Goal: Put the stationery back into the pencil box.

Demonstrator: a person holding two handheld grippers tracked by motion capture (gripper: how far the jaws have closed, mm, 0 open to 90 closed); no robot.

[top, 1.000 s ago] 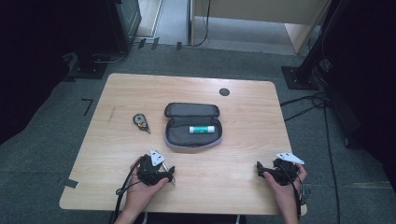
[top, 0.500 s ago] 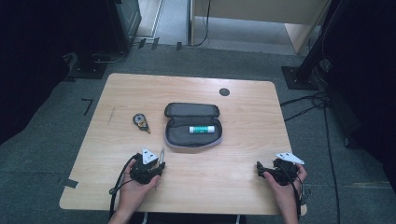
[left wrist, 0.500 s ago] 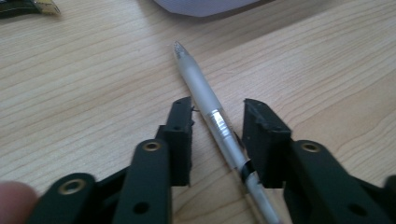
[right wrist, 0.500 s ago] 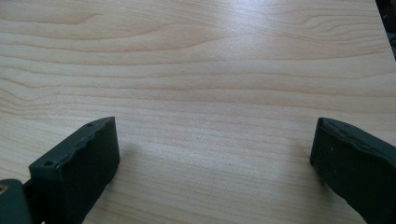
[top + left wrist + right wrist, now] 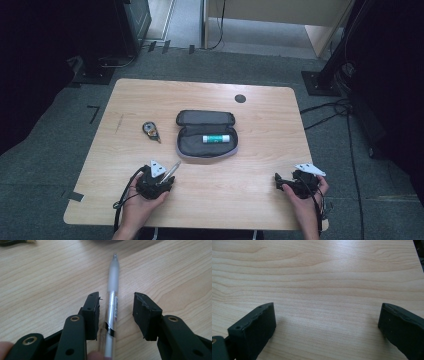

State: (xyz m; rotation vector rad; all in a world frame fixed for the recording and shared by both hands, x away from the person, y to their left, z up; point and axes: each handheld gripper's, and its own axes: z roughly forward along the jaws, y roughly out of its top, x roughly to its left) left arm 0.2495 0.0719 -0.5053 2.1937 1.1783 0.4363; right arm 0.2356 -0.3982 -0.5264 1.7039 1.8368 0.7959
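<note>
We list one wooden tabletop (image 5: 260, 195), pale grain, rounded corners, with a round dark grommet hole (image 5: 240, 98) near its far edge. At its middle we record a dark pencil case (image 5: 205, 134), lying unzipped with its lid folded back; inside lies a glue stick (image 5: 216, 138) with a teal label and white cap. Just left of the case, apart from it, we note a small dark correction-tape dispenser (image 5: 150, 130). Around the tabletop we count grey carpet floor (image 5: 60, 145), loose black cables (image 5: 345, 112) at right, and a black stand base (image 5: 315, 82) beyond the far right corner.
</note>
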